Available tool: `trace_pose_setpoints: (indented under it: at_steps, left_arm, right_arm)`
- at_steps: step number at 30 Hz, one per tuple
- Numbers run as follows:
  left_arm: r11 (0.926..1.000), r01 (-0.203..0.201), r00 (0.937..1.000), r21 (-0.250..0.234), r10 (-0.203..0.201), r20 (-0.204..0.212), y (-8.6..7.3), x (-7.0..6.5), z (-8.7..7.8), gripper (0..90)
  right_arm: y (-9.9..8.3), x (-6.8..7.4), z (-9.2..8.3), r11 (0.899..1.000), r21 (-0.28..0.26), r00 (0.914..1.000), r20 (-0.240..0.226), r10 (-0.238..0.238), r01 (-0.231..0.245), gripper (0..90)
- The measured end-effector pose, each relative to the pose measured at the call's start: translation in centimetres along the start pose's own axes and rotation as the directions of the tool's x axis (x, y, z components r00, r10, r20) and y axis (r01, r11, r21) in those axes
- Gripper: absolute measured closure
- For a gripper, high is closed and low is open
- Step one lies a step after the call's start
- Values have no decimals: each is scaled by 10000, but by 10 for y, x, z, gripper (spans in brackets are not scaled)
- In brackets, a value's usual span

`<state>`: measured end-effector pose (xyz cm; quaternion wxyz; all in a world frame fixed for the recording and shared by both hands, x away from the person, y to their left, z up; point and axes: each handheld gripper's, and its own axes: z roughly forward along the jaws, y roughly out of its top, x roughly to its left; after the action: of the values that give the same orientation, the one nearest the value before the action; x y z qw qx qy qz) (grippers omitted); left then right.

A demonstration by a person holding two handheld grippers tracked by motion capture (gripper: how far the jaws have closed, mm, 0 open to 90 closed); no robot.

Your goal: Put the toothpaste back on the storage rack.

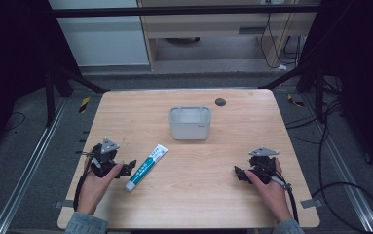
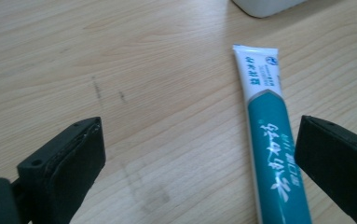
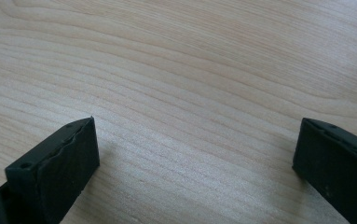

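A teal and white toothpaste tube lies flat on the wooden table, left of centre, its white crimped end pointing toward a grey plastic bin. My left gripper rests on the table just left of the tube, open. In the left gripper view the tube runs along the inner side of the right jaw, with bare wood between the jaws. My right gripper sits at the table's right front, open, with only wood grain between its jaws.
The grey bin stands open-topped at the table's middle back; its corner shows at the top of the left gripper view. A small dark round disc sits near the far edge. Cables trail on the floor at right.
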<state>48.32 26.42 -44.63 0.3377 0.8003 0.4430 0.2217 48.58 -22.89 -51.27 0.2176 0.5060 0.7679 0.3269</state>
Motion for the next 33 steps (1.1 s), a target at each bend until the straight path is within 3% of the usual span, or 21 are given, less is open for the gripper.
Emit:
trace_pose_setpoints:
  at_steps: [3, 6, 11, 14, 18, 20, 24, 26, 29, 33]
  left_arm:
    - [9999, -139, 9996, 26, 138, 252, 3, -6, 5, 20]
    - [9995, -306, 9963, 36, 302, 798, 12, -16, 8, 36]
    - [9963, -793, 9964, 320, 783, 323, 34, -30, 8, 39]
    - [9931, -906, 9943, 749, 860, 632, 42, -37, 10, 44]
    - [9757, -1474, 9880, 1622, 1375, 708, 45, -48, 16, 47]
    - [9685, -1706, 9845, 1816, 1598, 726, 48, -51, 17, 43]
    - [9486, -2241, 9711, 2236, 1979, 1337, 55, -55, 18, 42]
    - [9342, -2612, 9632, 2429, 2360, 1284, 58, -58, 19, 51]
    - [9311, -2647, 9622, 2510, 2379, 1323, 60, -58, 21, 51]
    - [9304, -2474, 9667, 2704, 2183, 1334, 64, -60, 26, 61]
  right_arm:
    - [0, 0, 0, 10000, -6, 10000, 5, 16, -16, 4]
    - [0, 0, 0, 10000, -7, 10000, 8, -14, 14, 4]
    - [0, 0, 0, 10000, 3, 10000, -8, -12, 12, 4]
    - [0, 0, 0, 10000, -6, 10000, -10, -13, 13, 4]
    - [0, 0, 0, 10000, 2, 10000, -5, -15, 15, 4]
    - [0, 0, 0, 10000, -4, 10000, -8, -12, 12, 4]
    - [0, 0, 0, 10000, -5, 10000, -8, -10, 10, 4]
    - [0, 0, 0, 10000, -3, 10000, -11, -25, 25, 4]
    - [0, 0, 0, 10000, -2, 10000, -4, -15, 15, 4]
    - [0, 0, 0, 10000, 1, 10000, -6, -12, 12, 4]
